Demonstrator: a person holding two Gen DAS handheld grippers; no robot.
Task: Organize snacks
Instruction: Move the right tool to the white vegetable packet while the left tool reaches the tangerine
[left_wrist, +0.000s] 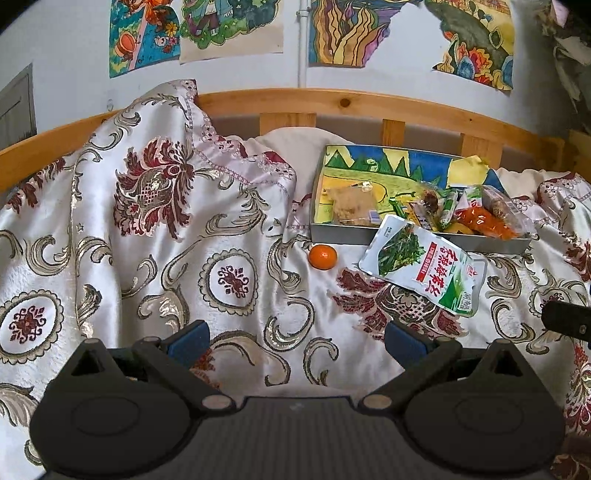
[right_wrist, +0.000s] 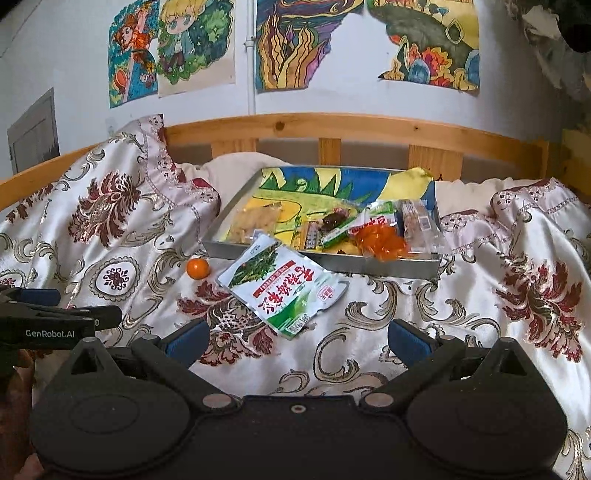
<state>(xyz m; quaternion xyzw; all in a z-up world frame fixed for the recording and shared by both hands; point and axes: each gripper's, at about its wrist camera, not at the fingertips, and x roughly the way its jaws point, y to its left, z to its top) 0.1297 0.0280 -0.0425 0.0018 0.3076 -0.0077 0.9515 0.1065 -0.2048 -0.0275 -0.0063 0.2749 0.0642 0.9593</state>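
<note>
A metal tray (left_wrist: 343, 234) (right_wrist: 388, 266) lined with a coloured drawing rests on the bed and holds several wrapped snacks. A white and green snack pouch (left_wrist: 424, 264) (right_wrist: 284, 286) leans on the tray's front rim and lies on the bedspread. A small orange (left_wrist: 323, 257) (right_wrist: 198, 268) sits on the cloth left of the pouch. My left gripper (left_wrist: 295, 341) is open and empty, short of the orange. My right gripper (right_wrist: 295, 339) is open and empty too, just short of the pouch. The left gripper's body (right_wrist: 55, 321) shows at the left edge of the right wrist view.
A floral satin bedspread (left_wrist: 147, 240) covers the bed and rises in a fold on the left. A wooden bed rail (left_wrist: 369, 103) (right_wrist: 369, 127) runs behind the tray. Painted pictures (right_wrist: 291, 44) hang on the wall.
</note>
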